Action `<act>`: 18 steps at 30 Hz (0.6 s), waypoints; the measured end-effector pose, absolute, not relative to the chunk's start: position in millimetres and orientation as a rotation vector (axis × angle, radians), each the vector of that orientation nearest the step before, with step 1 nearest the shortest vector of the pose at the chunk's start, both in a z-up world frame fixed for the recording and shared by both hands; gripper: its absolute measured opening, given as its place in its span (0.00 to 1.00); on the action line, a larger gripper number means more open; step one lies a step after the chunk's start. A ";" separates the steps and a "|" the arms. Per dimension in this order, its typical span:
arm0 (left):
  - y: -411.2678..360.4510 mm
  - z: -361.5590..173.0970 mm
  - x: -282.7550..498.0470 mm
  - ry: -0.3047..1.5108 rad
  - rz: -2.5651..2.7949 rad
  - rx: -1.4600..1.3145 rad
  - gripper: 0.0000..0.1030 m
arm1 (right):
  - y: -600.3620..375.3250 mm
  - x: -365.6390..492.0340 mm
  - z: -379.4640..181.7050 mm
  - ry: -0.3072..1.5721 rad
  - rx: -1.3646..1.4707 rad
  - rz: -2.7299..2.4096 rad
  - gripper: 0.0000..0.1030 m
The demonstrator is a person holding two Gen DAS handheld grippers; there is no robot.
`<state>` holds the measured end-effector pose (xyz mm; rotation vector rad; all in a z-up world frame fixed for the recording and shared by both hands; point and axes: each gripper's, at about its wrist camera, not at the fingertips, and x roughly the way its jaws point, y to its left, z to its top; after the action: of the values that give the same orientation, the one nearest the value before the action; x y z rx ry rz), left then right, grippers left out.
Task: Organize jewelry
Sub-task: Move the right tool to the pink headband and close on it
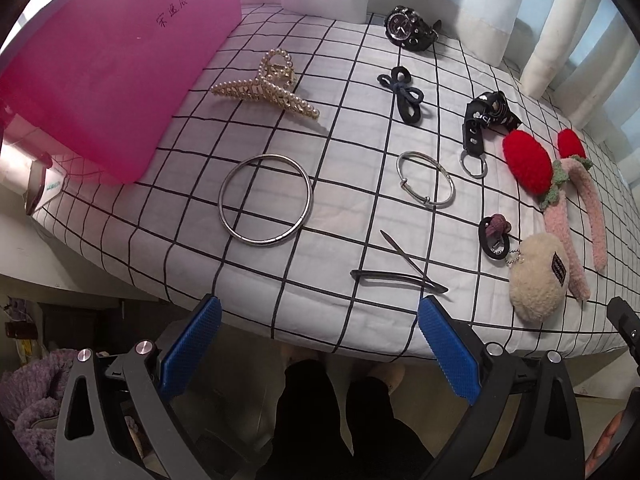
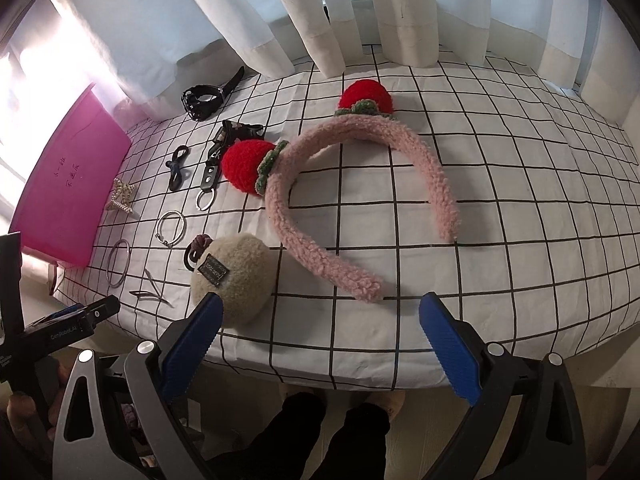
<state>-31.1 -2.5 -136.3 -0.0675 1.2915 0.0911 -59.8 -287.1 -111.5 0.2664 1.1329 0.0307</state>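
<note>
Both grippers are held wide apart with nothing gripped, the left gripper (image 1: 318, 312) just off the near edge of the checked cloth (image 1: 348, 80) and the right gripper (image 2: 318, 312) parked the same way. From the left one, the black hair clip (image 1: 400, 270) is found at about 1 o'clock, the big silver bangle (image 1: 265, 199) at 11, the thin bracelet (image 1: 426, 179) past the clip, and the pearl claw clip (image 1: 266, 82), pink box lid (image 1: 116, 68) and black watch (image 1: 410, 28) further out. From the right one, the beige plush keychain (image 2: 236, 280) is seen right at 10 o'clock beside its left finger, with the pink strawberry headband (image 2: 360, 184) laid flat at 12.
</note>
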 end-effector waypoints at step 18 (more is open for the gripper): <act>-20.1 -179.0 -38.9 1.257 0.315 -0.323 0.94 | -283.2 12.0 -148.7 1.114 0.168 0.192 0.91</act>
<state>-38.9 -20.1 -179.0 -0.3228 1.2569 0.3147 12.0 -283.2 -148.7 0.1676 1.1143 0.1916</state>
